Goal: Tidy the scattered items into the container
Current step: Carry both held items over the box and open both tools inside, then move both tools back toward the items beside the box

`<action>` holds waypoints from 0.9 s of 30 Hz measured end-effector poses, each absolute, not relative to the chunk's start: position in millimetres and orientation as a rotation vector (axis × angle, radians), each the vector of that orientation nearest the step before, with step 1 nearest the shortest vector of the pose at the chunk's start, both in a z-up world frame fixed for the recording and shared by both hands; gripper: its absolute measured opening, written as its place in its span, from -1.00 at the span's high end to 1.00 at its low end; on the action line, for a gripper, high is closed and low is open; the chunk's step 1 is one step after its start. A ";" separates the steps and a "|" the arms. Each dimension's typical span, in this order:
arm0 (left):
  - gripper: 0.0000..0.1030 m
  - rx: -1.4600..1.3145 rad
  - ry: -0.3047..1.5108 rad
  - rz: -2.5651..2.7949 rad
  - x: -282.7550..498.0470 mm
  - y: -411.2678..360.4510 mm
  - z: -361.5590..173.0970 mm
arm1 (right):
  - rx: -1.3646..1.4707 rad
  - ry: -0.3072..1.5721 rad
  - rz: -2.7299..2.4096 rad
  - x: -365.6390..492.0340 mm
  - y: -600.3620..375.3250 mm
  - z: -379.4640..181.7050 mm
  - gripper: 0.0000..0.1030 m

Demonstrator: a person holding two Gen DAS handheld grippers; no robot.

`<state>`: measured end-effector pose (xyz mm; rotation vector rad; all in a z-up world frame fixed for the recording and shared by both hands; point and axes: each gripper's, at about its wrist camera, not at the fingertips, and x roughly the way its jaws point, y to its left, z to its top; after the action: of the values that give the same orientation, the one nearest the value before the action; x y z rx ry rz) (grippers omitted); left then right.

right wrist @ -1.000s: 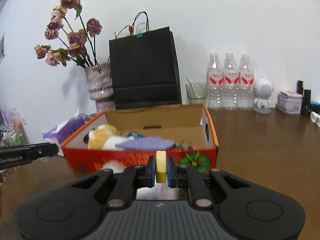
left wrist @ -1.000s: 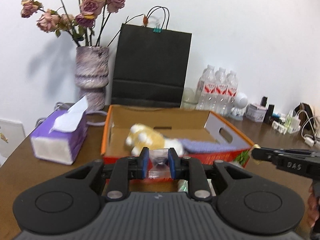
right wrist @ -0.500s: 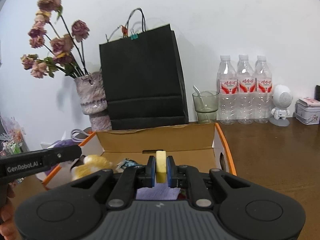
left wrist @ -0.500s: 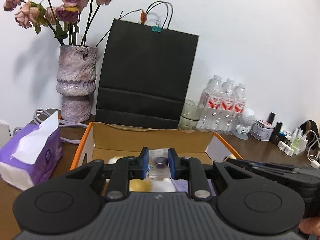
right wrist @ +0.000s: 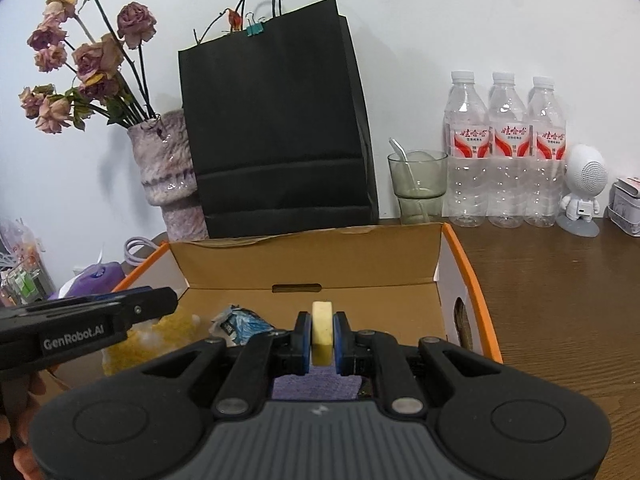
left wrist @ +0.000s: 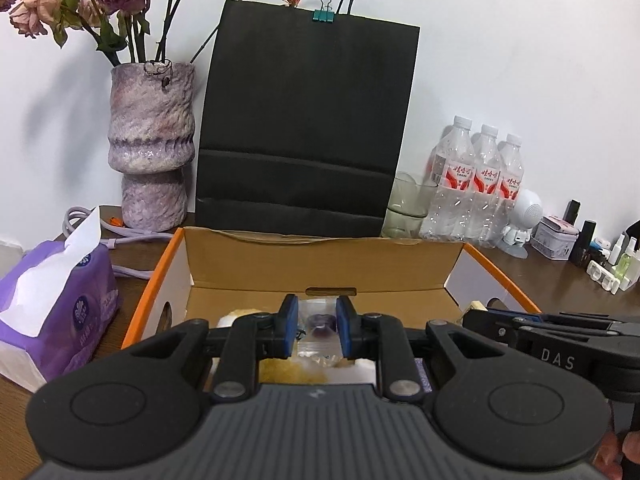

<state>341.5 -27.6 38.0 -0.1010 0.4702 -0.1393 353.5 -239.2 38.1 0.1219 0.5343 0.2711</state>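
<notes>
Nearest in the left wrist view, the left gripper (left wrist: 317,330) has its blue pads closed narrowly on a small clear plastic bag (left wrist: 318,325) with a dark purple item inside; the bag hangs over the near part of the cardboard box (left wrist: 320,264). In the right wrist view, the right gripper (right wrist: 322,338) is clamped tight on a pale yellow disc (right wrist: 322,332), held on edge above the box interior. Both grippers sit side by side over the box, each visible at the margin of the other's view.

Inside the box: a yellow and white plush toy (right wrist: 138,340) at the left, a crumpled blue wrapper (right wrist: 240,322) near the middle, and a purple cloth (right wrist: 316,386) directly under the right gripper. The box has orange outer edges and a hand slot in its far wall.

On the brown wooden table (right wrist: 560,300), a purple tissue pack (left wrist: 60,292) lies left of the box. Just behind the box stands a black paper bag (left wrist: 308,128) with a teal binder clip. Left of it, a mottled purple vase (left wrist: 152,148) holds dried roses. Right of the bag: a green glass (right wrist: 418,184) with a spoon, then three water bottles (right wrist: 506,148), then a white robot figurine (right wrist: 584,188), all against the white wall.
</notes>
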 end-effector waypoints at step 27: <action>-1.00 -0.069 0.457 0.004 335.9 -28.0 47.6 | -0.004 0.566 0.193 349.6 -230.5 49.3 -1.00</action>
<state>335.9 -28.0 47.6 -0.0691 0.4571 0.0036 349.6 -230.5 49.3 -0.0040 0.5660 0.1931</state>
